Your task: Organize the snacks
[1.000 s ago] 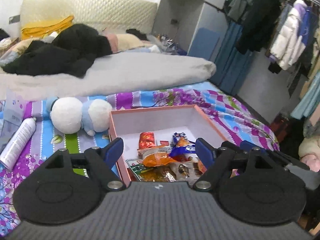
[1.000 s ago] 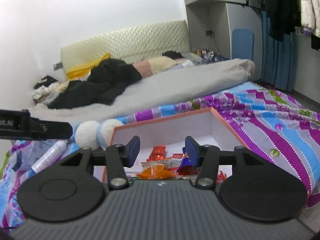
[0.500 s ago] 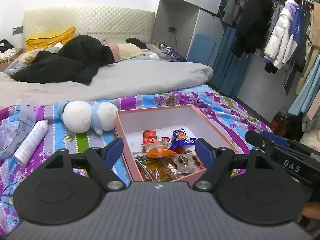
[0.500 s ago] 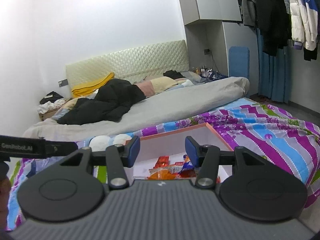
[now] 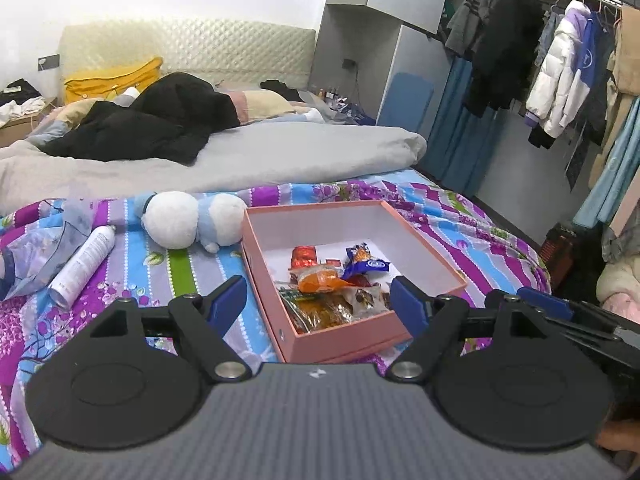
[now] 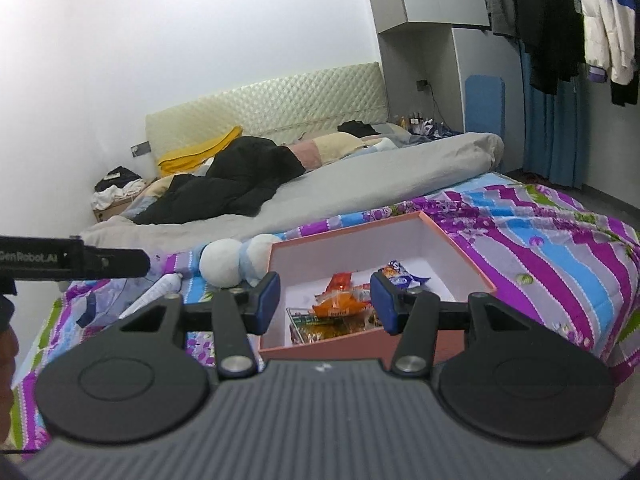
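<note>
Left wrist: pink box (image 5: 424,252) w/ snacks (image 5: 340,284), left gripper (image 5: 318,300) open, empty.

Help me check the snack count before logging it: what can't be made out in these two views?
- Pink box: right wrist view, near wall and hand-held gripper hide the front snacks.
- Snack pile: left wrist view, wrappers overlap, lower ones hidden; labels too small.
- Spray can: print too small.
- Right hand-held gripper: left wrist view, only partly visible.

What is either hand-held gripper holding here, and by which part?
Nothing. The left hand-held gripper and the right hand-held gripper both stand open and empty, short of the pink box where the snacks lie.
</note>
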Demonstrator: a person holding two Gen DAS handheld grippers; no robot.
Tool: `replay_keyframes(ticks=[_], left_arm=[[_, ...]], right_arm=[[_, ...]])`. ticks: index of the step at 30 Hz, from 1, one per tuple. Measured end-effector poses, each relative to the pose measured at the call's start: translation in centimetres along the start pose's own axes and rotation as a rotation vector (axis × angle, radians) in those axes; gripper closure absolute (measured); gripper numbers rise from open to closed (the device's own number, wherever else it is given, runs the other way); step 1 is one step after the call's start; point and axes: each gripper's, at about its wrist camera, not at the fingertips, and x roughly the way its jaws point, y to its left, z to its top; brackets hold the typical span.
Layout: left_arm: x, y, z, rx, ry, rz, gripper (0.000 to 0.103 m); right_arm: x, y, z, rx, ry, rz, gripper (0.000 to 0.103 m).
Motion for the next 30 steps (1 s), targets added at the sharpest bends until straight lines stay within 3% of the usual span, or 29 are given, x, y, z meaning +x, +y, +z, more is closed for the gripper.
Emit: replay_keyframes(ticks=[20, 23, 25, 26, 27, 30], left_arm=[[-0.6, 0.0, -1.2, -0.008, 0.018, -0.026, 0.021], [-0.6, -0.1, -1.1, -0.007, 0.031, -0.037, 0.012], [-0.7, -0.3, -1.2, 0.0, 0.029, -0.059, 0.003], [-0.7, -0.4, -1.2, 0.004, 0.026, -0.059, 0.002], [-0.6, -0.5, -1.3, 0.01, 0.026, -0.053, 0.001], [-0.3, -0.7, -1.8, 0.012, 0.035, -0.051, 0.001]], right_arm=[[-2.0, 0.6, -1.5, -0.008, 0.014, -0.005, 0.051], [-1.9, 0.4, -1.5, -0.002, 0.014, -0.007, 0.05], [-1.8, 0.4, -1.6, -0.004, 0.025, 0.0, 0.027], [-1.8, 0.3, -1.7, -0.006, 0.023, -0.007, 0.009], [-1.8, 0.3, -1.8, -0.011, 0.015, -0.016, 0.005], [-1.7, 0.5, -2.1, -0.034, 0.024, -0.033, 0.005]])
